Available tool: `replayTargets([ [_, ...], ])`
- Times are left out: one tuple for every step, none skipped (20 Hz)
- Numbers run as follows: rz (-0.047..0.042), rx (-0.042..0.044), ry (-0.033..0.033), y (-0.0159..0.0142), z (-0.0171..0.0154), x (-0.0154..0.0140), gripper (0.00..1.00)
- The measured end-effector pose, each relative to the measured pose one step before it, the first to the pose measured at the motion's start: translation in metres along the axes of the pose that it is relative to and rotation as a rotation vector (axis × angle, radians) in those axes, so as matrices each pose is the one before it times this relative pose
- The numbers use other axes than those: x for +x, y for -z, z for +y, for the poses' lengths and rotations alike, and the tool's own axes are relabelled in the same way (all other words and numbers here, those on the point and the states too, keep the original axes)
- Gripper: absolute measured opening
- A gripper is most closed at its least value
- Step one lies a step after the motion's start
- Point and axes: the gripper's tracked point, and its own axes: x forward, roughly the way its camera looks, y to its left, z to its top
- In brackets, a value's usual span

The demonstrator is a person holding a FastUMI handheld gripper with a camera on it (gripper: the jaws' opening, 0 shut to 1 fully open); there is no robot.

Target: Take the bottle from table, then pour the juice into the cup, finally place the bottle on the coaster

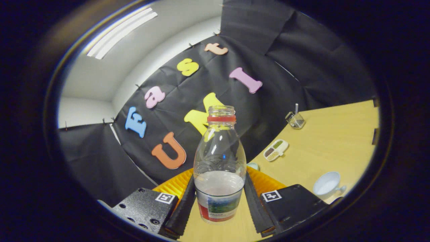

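Between the ribbed fingers of the gripper, clenched on its labelled base, stands a clear bulbous plastic bottle, uncapped, above the smooth wooden table, a white ceramic cup nearby.

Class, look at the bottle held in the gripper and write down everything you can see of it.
The bottle is clear plastic, pear-shaped, with a narrow neck, a red ring below its open, capless mouth, and a printed label round its base. Pale liquid fills roughly its lower part. It stands upright relative to the gripper, whose jaws press on its lower body from both sides. The view is tilted, so the wooden table slopes behind it.
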Motion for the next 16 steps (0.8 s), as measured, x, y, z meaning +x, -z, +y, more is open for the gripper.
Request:
replayTargets([
  [-0.00144, -0.05682, -0.02391, -0.00038, 0.00543, 0.00214, 0.79],
  [-0.00226, -0.05519, -0.00159, 0.00131, -0.00138, 0.00013, 0.79],
  [-0.00444, -0.04422, 0.0043, 0.00106, -0.00485, 0.00074, 0.79],
  [-0.00043, -0.03932, 0.00377, 0.00467, -0.00327, 0.00075, 0.79],
  [-0.00266, -0.04207, 0.00727, 0.00342, -0.00342, 0.00248, 0.79],
  [0.00303, -0.04605, 0.00761, 0.00532, -0.00535, 0.0035, 0.79],
  [0.0062, -0.0389, -0.00935, 0.00861, -0.00162, 0.00326, 0.79],
  [-0.01846, -0.02088, -0.02278, 0.00433, 0.00376, 0.00264, 0.79],
  [-0.00331, -0.02872, -0.01113, 0.00798, -0.00046, 0.00426, 0.79],
  [0.01352, -0.03509, 0.00845, 0.01442, -0.00532, 0.00537, 0.79],
  [0.02261, -0.03915, 0.00808, 0.01486, -0.0045, 0.00632, 0.79],
  [0.02472, -0.04289, 0.00925, 0.01423, -0.0011, 0.00655, 0.79],
  [0.01803, -0.04229, 0.0067, 0.01132, 0.00064, 0.00729, 0.79],
  [0.01414, -0.03731, 0.00279, 0.00947, 0.00266, 0.00584, 0.79],
  [0.00358, -0.02086, 0.00482, 0.00944, 0.00289, 0.00581, 0.79],
  [0.00988, -0.01616, -0.0069, 0.01058, 0.0047, 0.0064, 0.79],
])
